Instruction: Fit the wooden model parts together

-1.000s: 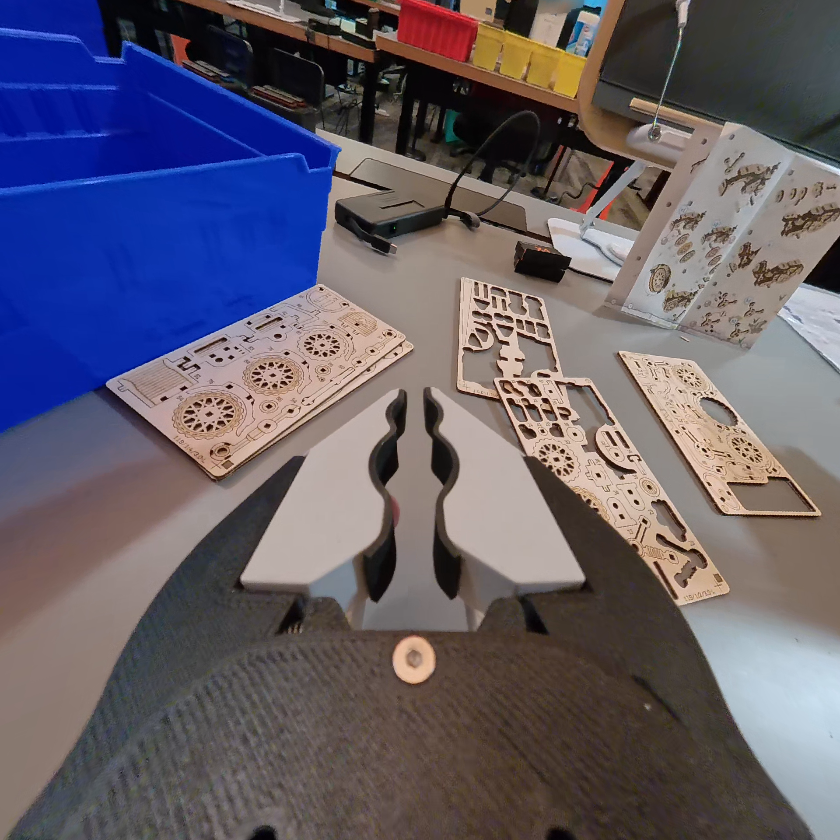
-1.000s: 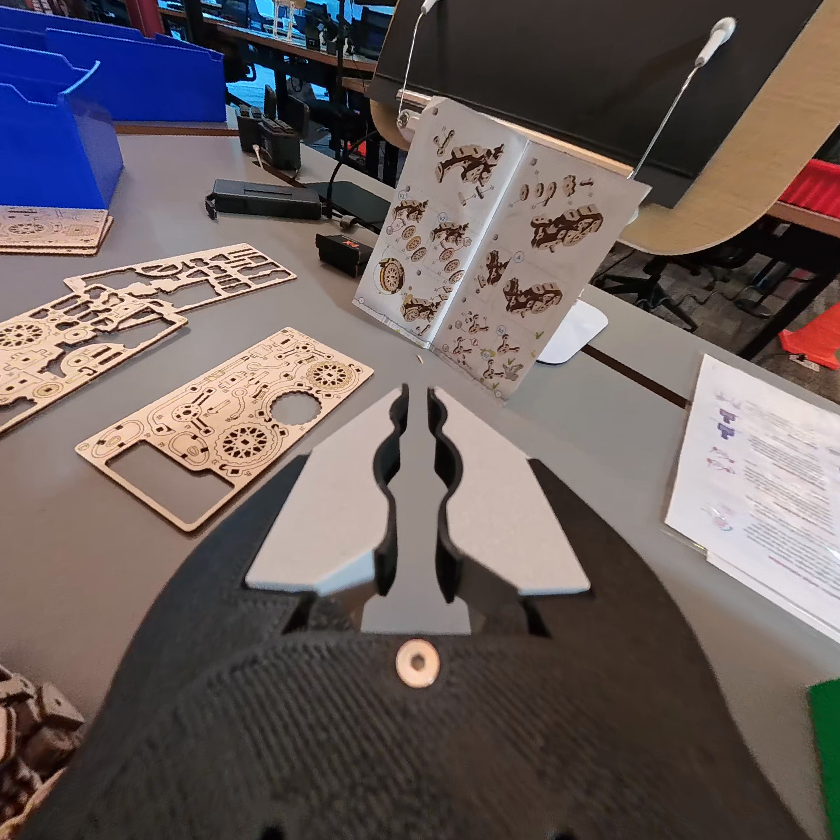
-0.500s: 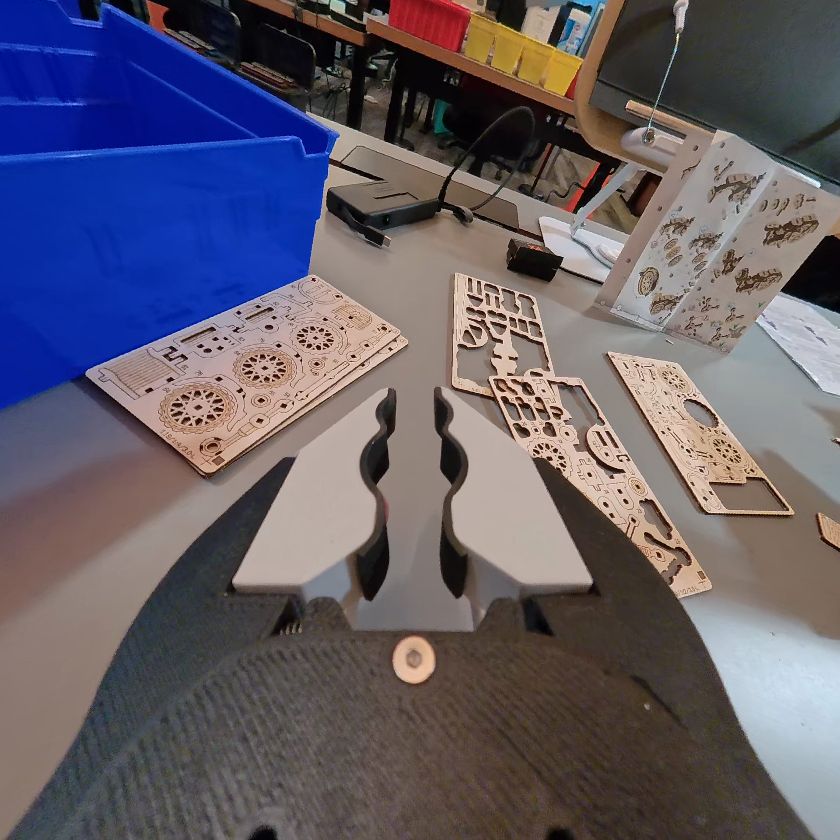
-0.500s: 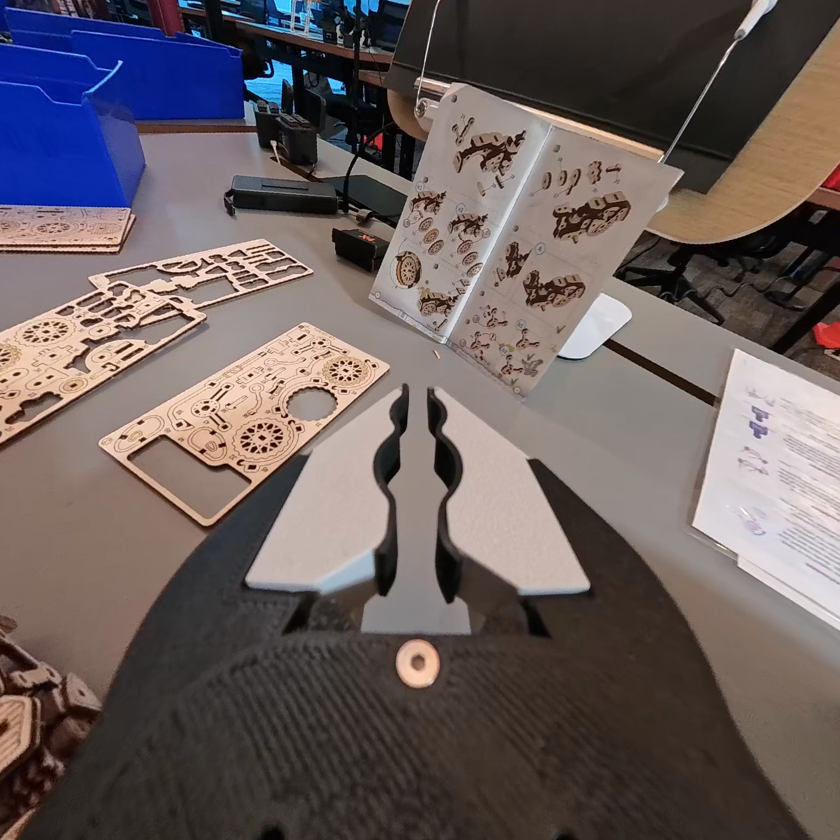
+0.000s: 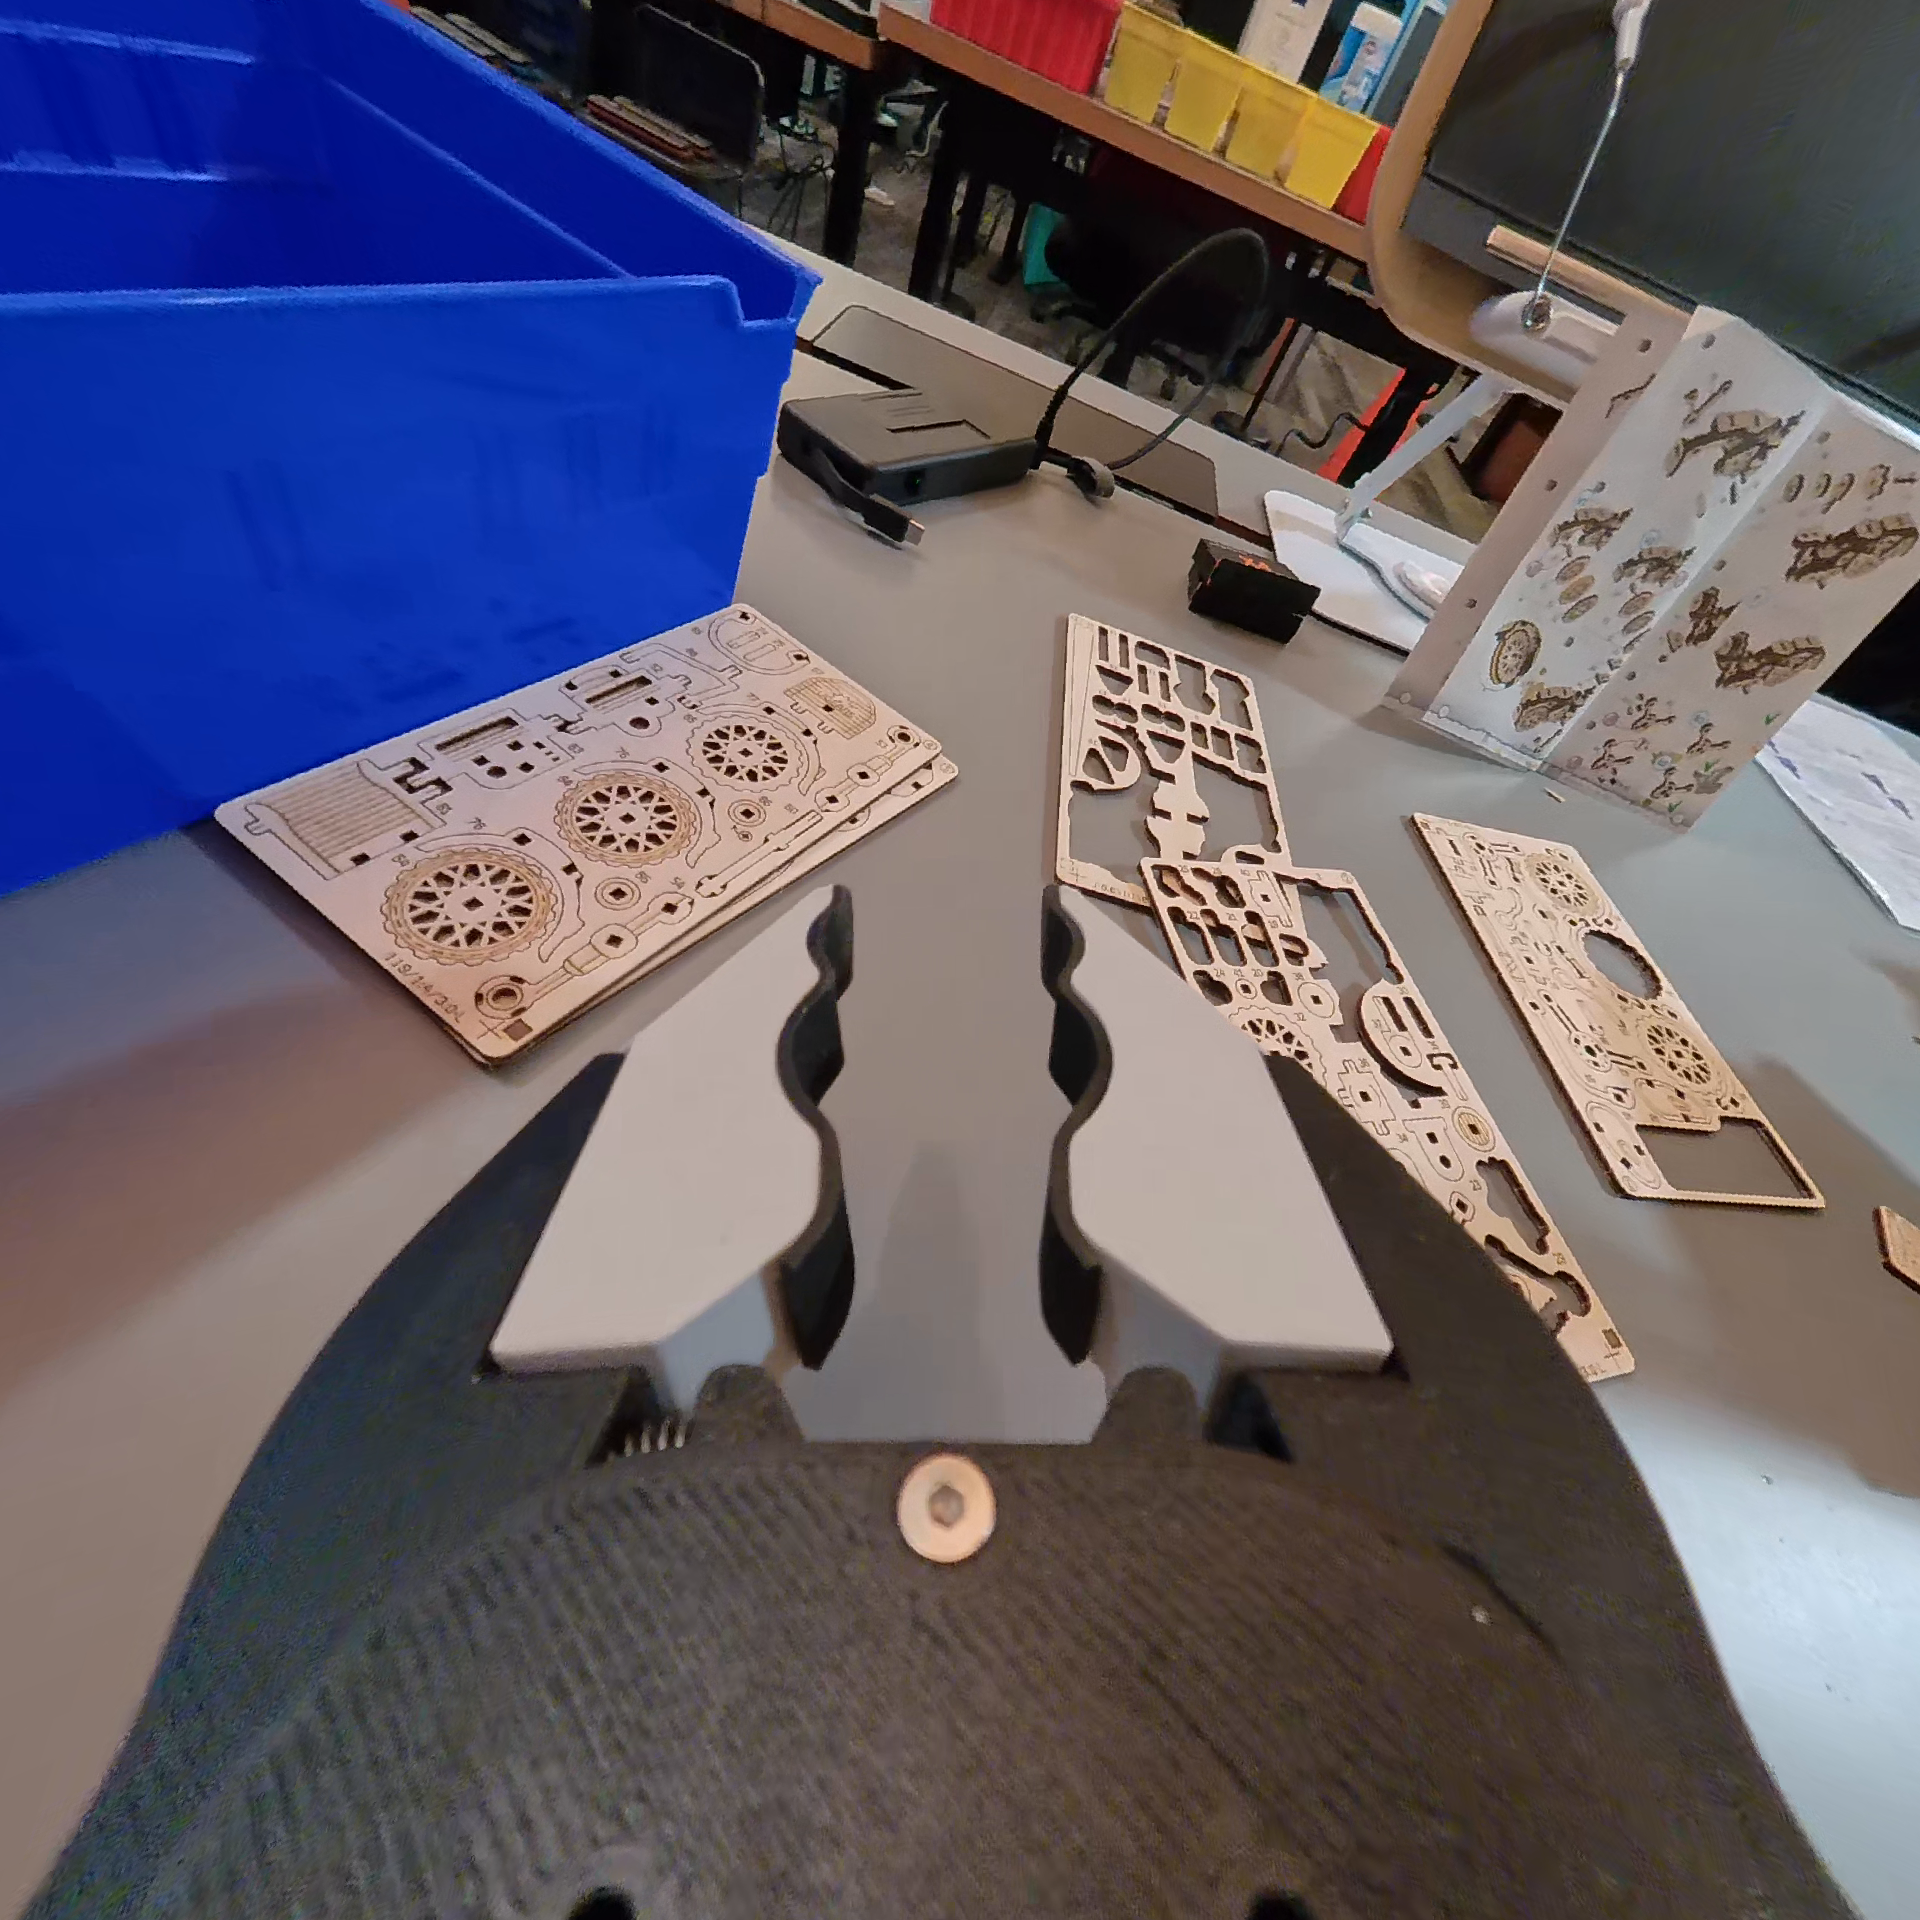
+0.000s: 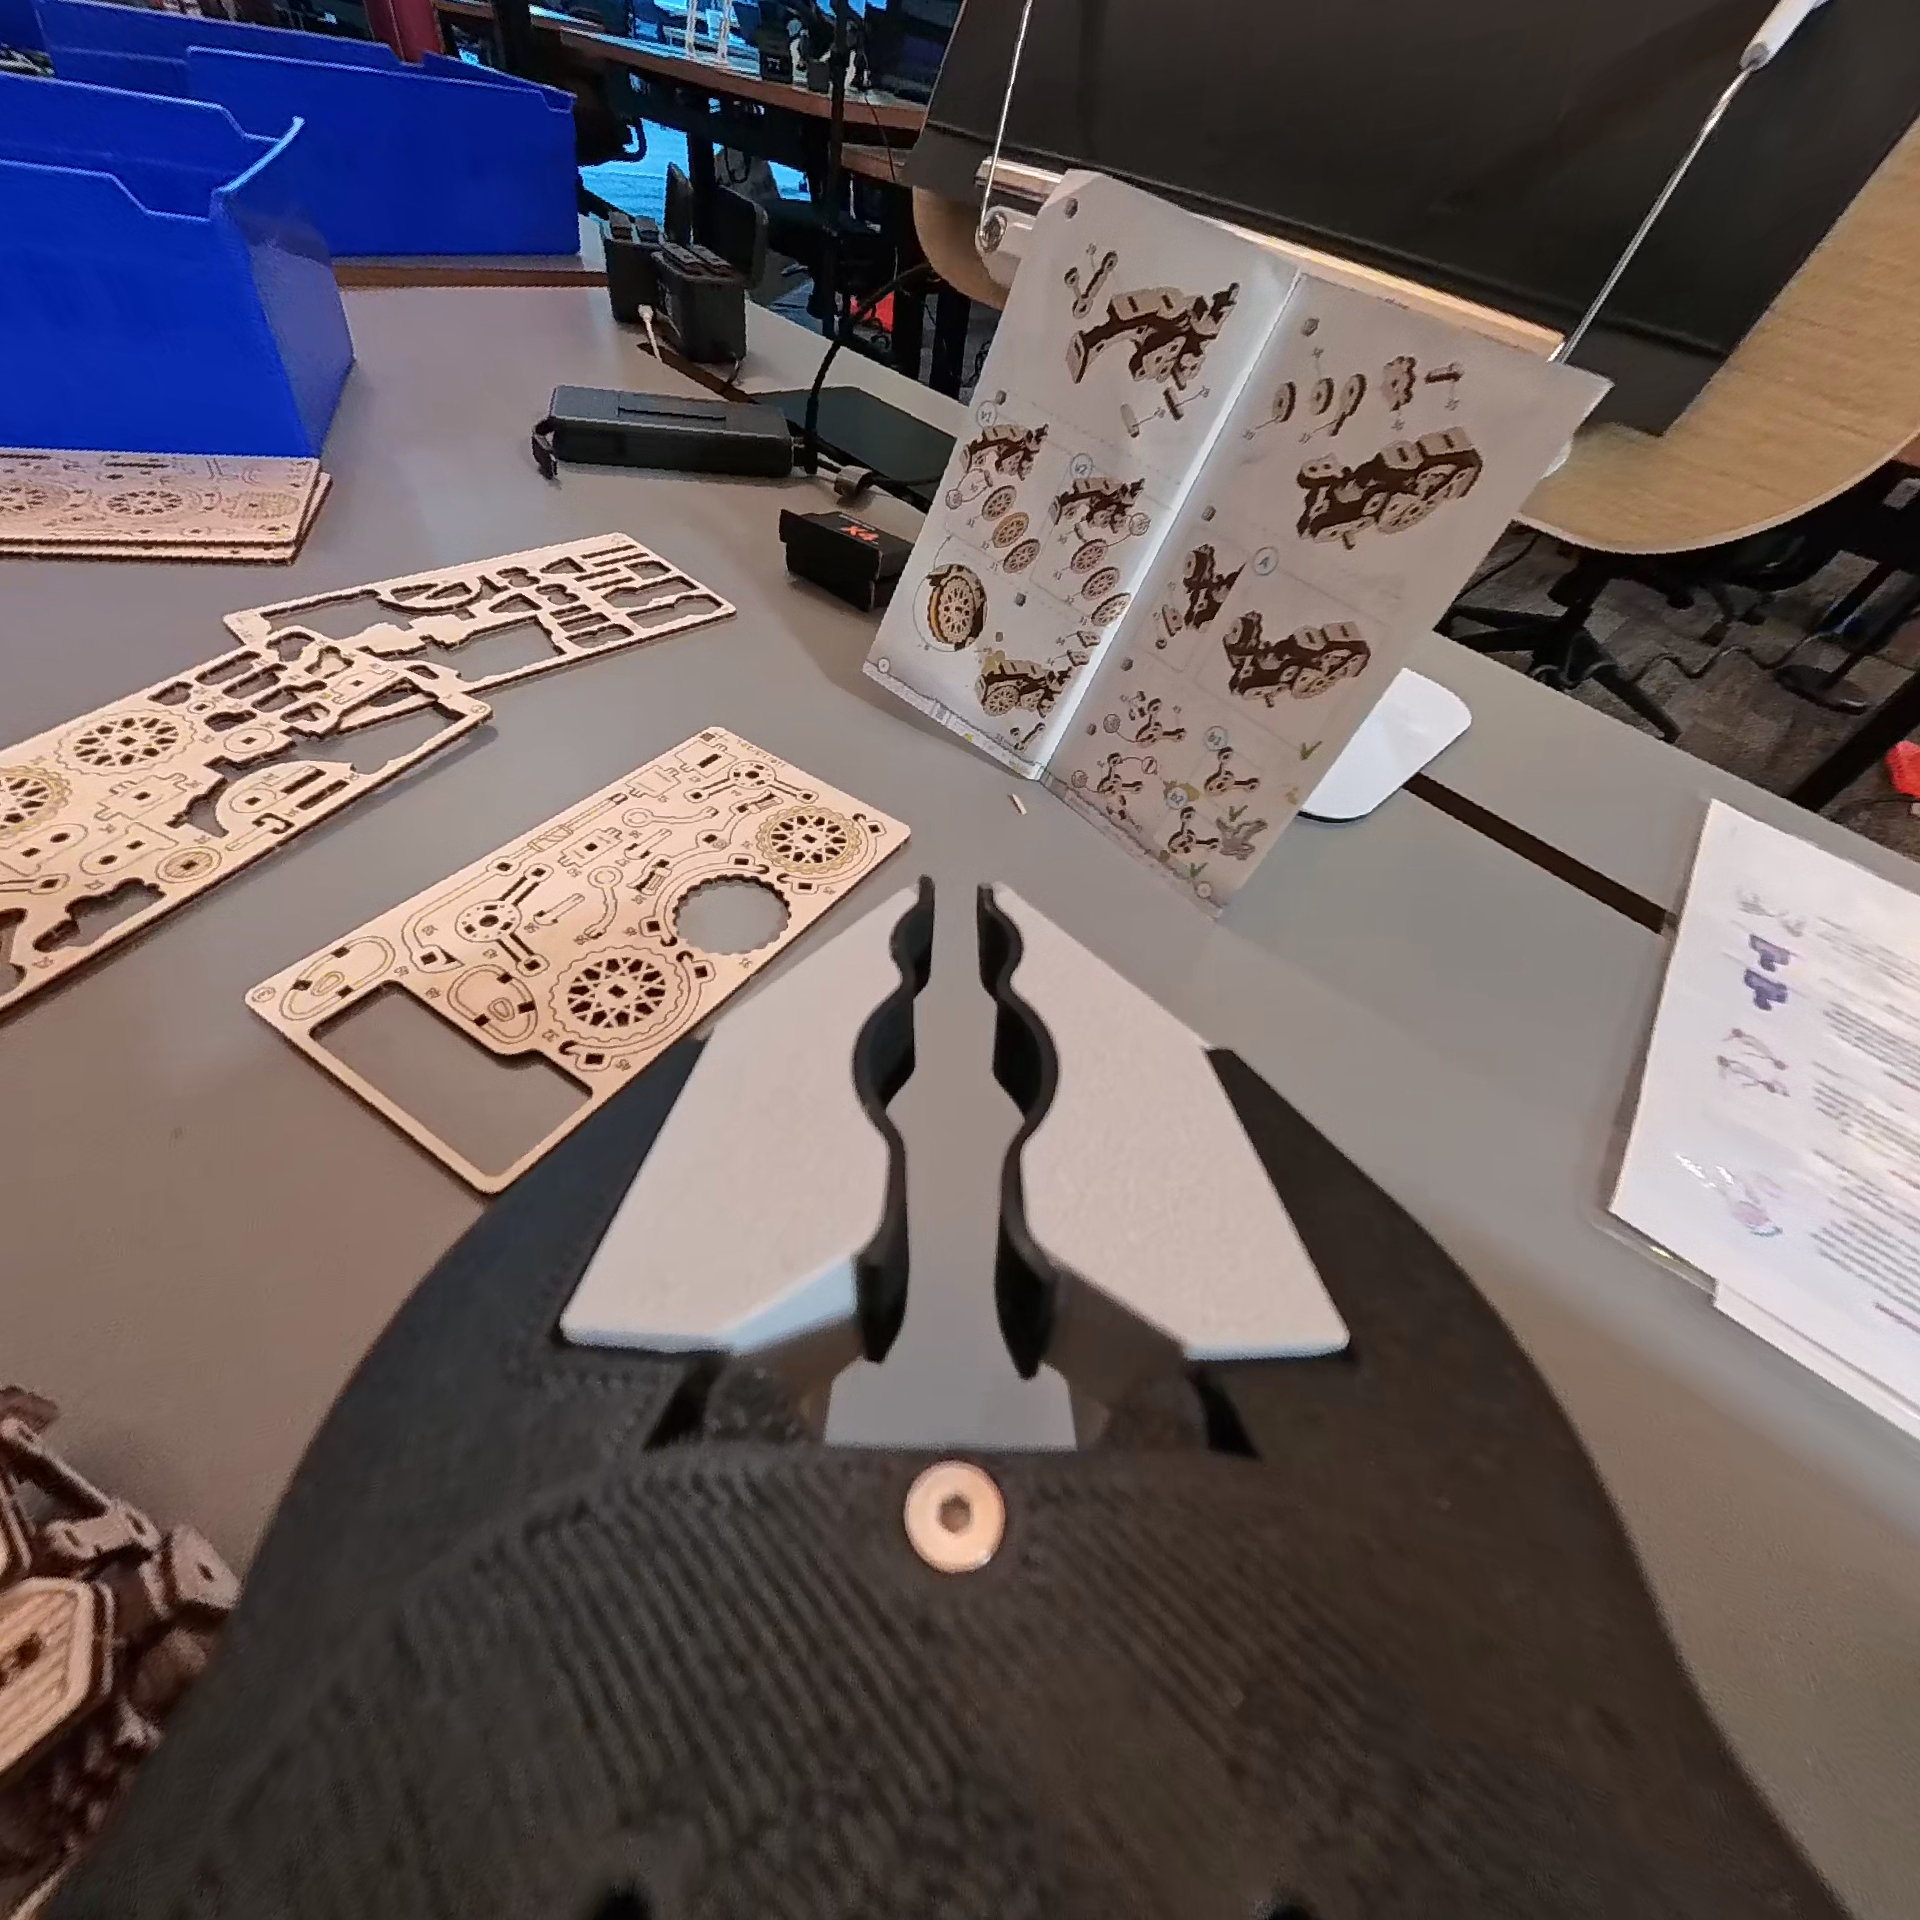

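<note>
Several laser-cut wooden sheets lie on the grey table. In the left wrist view there is a stack with wheel parts (image 5: pixel 582 831), two partly emptied sheets (image 5: pixel 1164 758) (image 5: pixel 1351 1081) and a sheet with a round hole (image 5: pixel 1590 997). My left gripper (image 5: pixel 943 914) is open and empty, above bare table between the stack and the emptied sheets. My right gripper (image 6: pixel 954 891) is shut with a thin gap and holds nothing, just right of the round-hole sheet (image 6: pixel 582 956). A partly built dark wooden model (image 6: pixel 62 1621) shows at the bottom left.
A blue bin (image 5: pixel 364 436) stands at the left behind the stack. An open instruction booklet (image 6: pixel 1216 540) stands propped at the back. A black power pack (image 6: pixel 665 426), a small black box (image 6: pixel 842 540) and a laminated sheet (image 6: pixel 1787 1091) lie around. A small wooden piece (image 5: pixel 1901 1247) lies at the right edge. Some 35 cm of space lies between my two pairs of fingers. To reach the partly built dark wooden model (image 6: pixel 62 1621) in a straight line is about 15 cm for my right fingers, about 35 cm for my left.
My left gripper's jaws have opened wider and it has shifted slightly. The right gripper stayed shut and its view swung a little left, showing more of the wooden model.
</note>
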Available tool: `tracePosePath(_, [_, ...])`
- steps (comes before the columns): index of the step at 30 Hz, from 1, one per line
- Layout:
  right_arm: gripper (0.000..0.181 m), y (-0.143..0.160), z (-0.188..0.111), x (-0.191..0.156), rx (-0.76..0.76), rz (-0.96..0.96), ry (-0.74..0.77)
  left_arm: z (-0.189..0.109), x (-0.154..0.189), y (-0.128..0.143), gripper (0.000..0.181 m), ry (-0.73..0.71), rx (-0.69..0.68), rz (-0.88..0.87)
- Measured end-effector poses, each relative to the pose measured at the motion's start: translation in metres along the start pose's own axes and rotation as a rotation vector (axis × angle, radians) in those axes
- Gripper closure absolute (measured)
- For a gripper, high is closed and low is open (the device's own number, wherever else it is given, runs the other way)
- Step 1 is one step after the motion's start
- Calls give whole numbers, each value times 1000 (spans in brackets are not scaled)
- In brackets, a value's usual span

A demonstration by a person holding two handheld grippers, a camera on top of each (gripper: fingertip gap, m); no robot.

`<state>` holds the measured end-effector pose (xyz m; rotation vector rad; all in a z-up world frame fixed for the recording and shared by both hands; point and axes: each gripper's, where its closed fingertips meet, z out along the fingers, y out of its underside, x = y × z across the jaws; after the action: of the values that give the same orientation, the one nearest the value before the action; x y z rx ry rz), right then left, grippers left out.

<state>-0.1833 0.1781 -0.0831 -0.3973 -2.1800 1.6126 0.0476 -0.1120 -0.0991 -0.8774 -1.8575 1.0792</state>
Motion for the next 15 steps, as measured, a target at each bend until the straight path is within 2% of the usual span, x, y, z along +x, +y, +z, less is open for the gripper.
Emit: tracePosePath(15, [174, 2, 2, -4, -6, -7, -11, 6, -2, 11, 123, 4, -75, -48])
